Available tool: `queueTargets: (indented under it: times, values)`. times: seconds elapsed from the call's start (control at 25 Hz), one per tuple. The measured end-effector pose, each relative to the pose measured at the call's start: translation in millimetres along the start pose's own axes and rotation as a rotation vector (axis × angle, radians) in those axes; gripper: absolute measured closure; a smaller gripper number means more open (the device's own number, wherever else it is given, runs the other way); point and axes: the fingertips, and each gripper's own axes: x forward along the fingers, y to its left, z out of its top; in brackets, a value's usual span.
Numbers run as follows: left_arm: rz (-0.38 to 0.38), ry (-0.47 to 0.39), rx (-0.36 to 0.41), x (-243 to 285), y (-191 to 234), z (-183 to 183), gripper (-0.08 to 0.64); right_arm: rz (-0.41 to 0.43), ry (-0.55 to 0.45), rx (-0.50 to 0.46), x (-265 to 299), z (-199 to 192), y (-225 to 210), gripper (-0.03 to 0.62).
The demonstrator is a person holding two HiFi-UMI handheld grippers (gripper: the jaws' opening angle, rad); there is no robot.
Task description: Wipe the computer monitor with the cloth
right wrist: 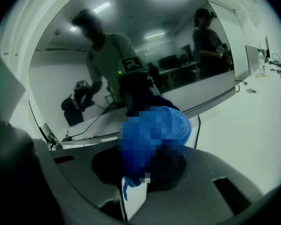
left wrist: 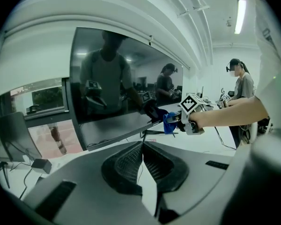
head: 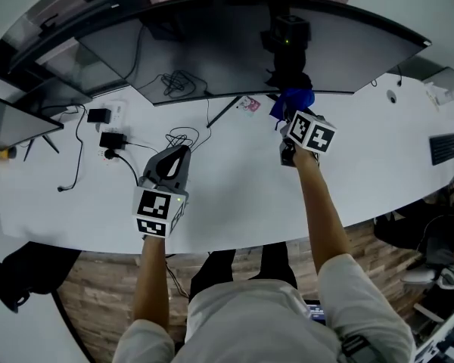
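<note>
Where the right gripper [right wrist: 147,172] is closed: a blue cloth [right wrist: 154,130] is clamped between the fingers. It is bunched up over them, and a loose corner hangs below.
Cloth position: it is held at the lower edge of the monitor [head: 234,44], near the middle, right by the stand. Whether the screen is actually touched cannot be told.
Right arm: it is stretched well forward over the white desk [head: 234,191], with the marker cube turned upward.
Left gripper [left wrist: 142,146]: the fingers are pressed together at the tips, and nothing is held between them.
Left position: it is held low over the desk, well back from the screen and to the left of the cloth, and is pointed towards the monitor.
Monitor: it is wide, curved and dark. The person and both grippers are mirrored in it.
Desk, left side: cables and power adapters [head: 106,138] are scattered below the screen's left end. A second, smaller screen [head: 19,119] is seen at the far left.
Desk, centre: a small card-like item [head: 249,104] with pink on it is laid just beside the stand.
Background: another person [left wrist: 241,86] is seen standing at the right in the left gripper view.
</note>
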Motion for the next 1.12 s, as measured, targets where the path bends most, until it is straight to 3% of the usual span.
queueTargets:
  times: [0.4, 0.72, 0.88, 1.12]
  values:
    - [0.072, -0.017, -0.056, -48, 68, -31, 0.541, 0.156, 0.077, 0.037, 25, -46, 139, 0.506]
    - [0.142, -0.014, -0.114, -82, 113, -62, 0.541, 0.325, 0.178, 0.160, 52, -93, 251, 0.505]
    - [0.174, -0.003, -0.138, -95, 132, -77, 0.541, 0.381, 0.238, 0.253, 68, -117, 294, 0.505]
    - [0.219, 0.018, -0.168, -111, 155, -98, 0.541, 0.458, 0.325, 0.310, 89, -143, 349, 0.504]
